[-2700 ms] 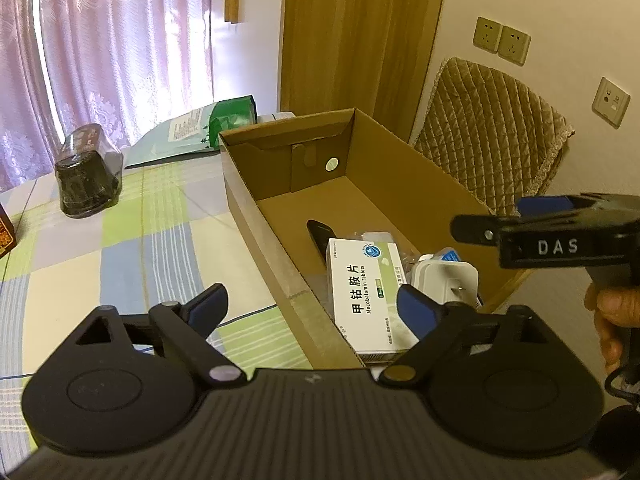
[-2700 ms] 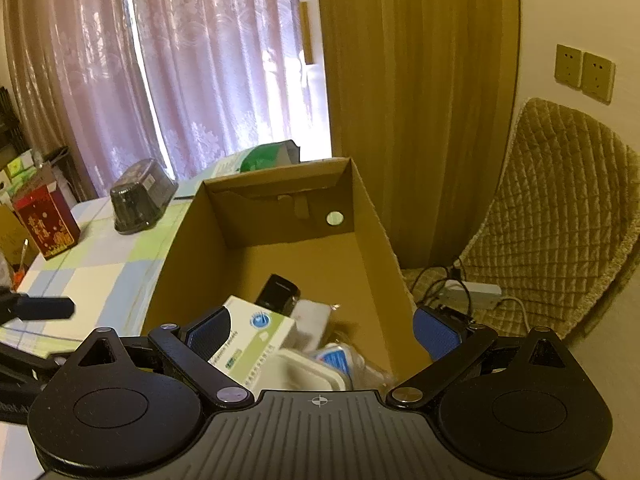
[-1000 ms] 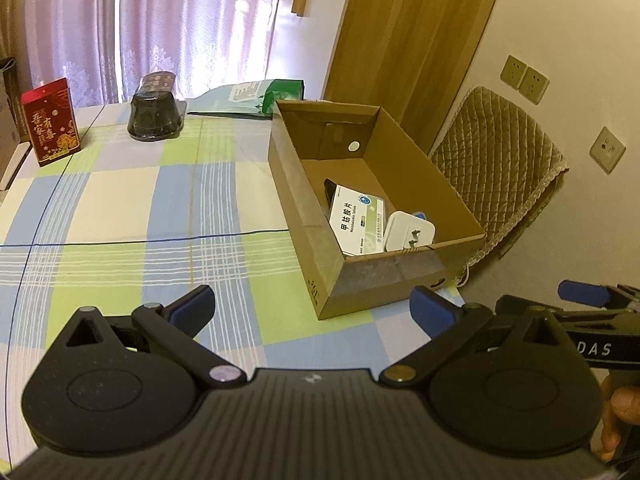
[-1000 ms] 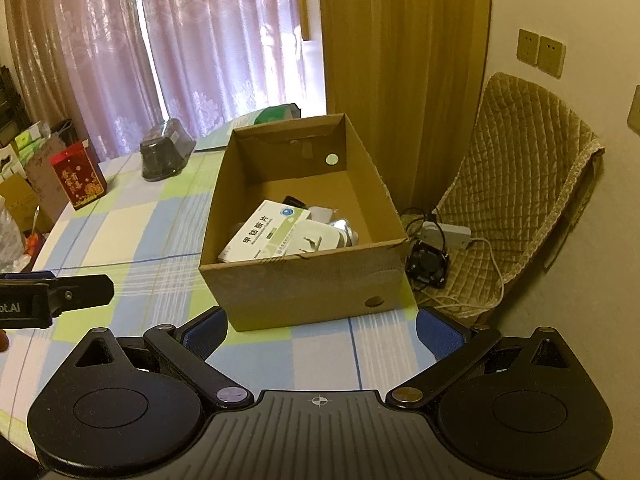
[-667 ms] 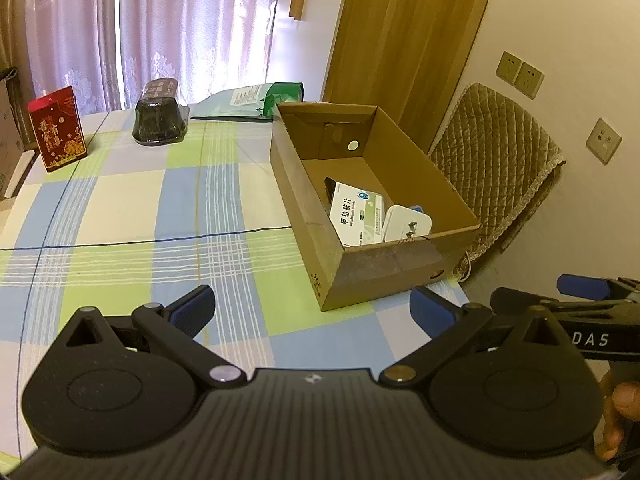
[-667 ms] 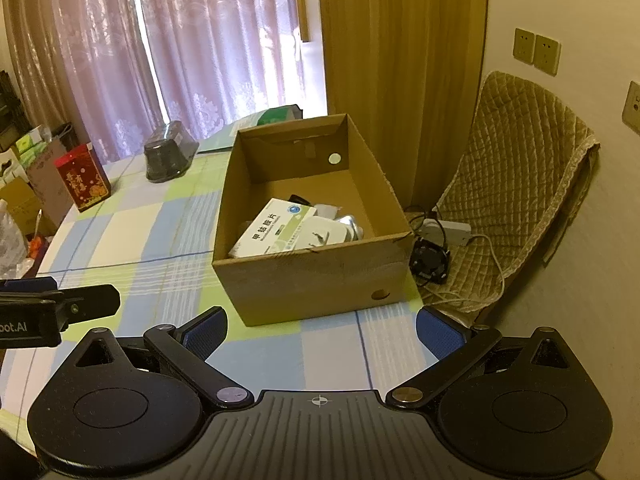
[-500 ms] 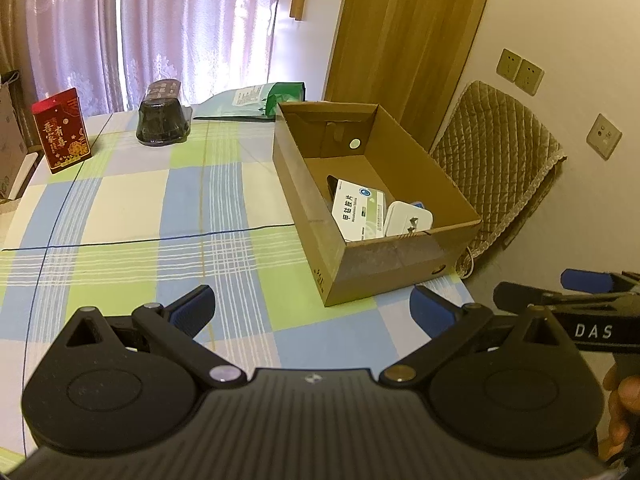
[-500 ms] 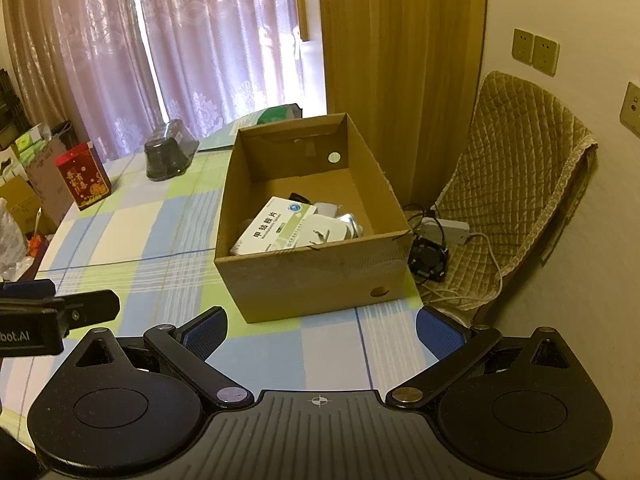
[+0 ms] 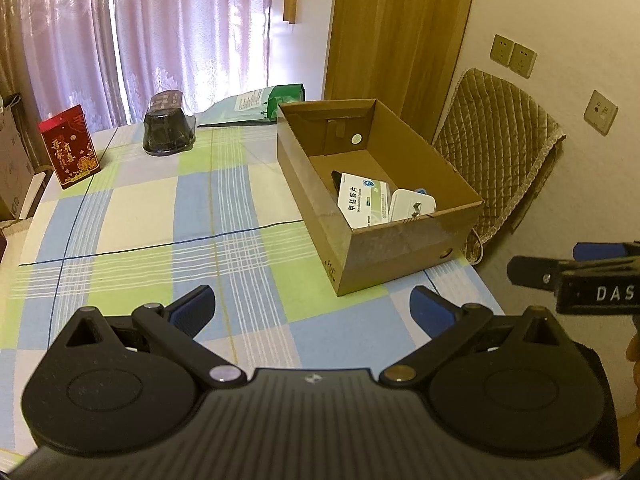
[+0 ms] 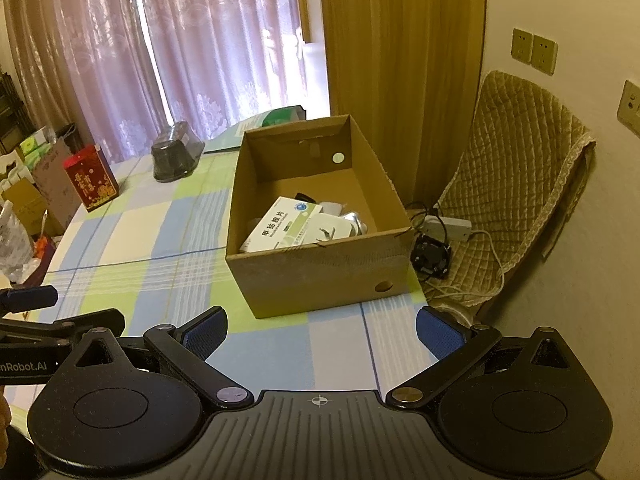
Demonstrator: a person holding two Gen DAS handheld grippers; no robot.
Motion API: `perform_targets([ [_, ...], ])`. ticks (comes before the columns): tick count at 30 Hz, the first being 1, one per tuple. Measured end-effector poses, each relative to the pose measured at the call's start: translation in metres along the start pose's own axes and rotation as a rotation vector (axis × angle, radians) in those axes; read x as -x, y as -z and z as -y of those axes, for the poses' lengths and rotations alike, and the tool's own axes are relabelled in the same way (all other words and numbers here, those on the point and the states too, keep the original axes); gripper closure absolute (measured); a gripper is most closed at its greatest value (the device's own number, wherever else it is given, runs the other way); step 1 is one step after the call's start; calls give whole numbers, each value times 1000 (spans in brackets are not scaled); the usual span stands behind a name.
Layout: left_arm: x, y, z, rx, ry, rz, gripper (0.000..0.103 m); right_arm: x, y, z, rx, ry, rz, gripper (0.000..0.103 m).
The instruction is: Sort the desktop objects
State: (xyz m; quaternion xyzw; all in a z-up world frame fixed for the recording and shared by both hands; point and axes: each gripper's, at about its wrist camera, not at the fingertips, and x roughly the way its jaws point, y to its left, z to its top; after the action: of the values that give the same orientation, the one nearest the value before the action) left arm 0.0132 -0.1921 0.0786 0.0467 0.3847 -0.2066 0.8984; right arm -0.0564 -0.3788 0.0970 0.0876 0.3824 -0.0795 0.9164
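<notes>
Right wrist view: we look down on the box (image 10: pixel 320 276), an open cardboard carton standing at the bench's (image 10: pixel 160 240) right edge. Inside it lie a white medicine pack (image 10: pixel 280 226), tilted against the near wall, a white plug (image 10: pixel 332 229) just beside it, a dark item (image 10: pixel 306 197) behind them and something silvery (image 10: pixel 354 222) we cannot identify.

Our right tool (image 10: pixel 320 332) hangs above the bench's near part, well short of the box, its blue pads spread wide with nothing between them. In the left wrist view, our left tool (image 9: pixel 310 308) likewise gapes wide and holds nothing, hovering over the checked cloth (image 9: pixel 160 216) to the box's (image 9: pixel 396 248) near left.

Farther back on the bench stand a red carton (image 9: pixel 70 146), a dark wrapped tub (image 9: pixel 168 130) and a green bag (image 9: pixel 280 98) lying flat behind the box. Beyond the bench's right edge a quilted chair (image 10: pixel 516 184) stands against the wall, with a power strip (image 10: pixel 448 224) and cables on its seat. Curtains (image 10: pixel 160 48) hang at the back.
</notes>
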Motion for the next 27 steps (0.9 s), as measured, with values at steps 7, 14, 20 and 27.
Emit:
perform_targets([
  [7, 4, 2, -1, -12, -12, -2, 1, 4, 0, -1, -12, -8, -4, 0],
  [14, 9, 4, -1, -19, -9, 1, 1, 9, 2, -3, -3, -5, -3, 0],
  [20, 9, 4, -1, -19, -12, 1, 1, 11, 3, -5, -1, -5, 0, 0],
  [27, 10, 5, -2, -20, -15, 3, 1, 13, 4, -4, -1, -2, 0, 0],
])
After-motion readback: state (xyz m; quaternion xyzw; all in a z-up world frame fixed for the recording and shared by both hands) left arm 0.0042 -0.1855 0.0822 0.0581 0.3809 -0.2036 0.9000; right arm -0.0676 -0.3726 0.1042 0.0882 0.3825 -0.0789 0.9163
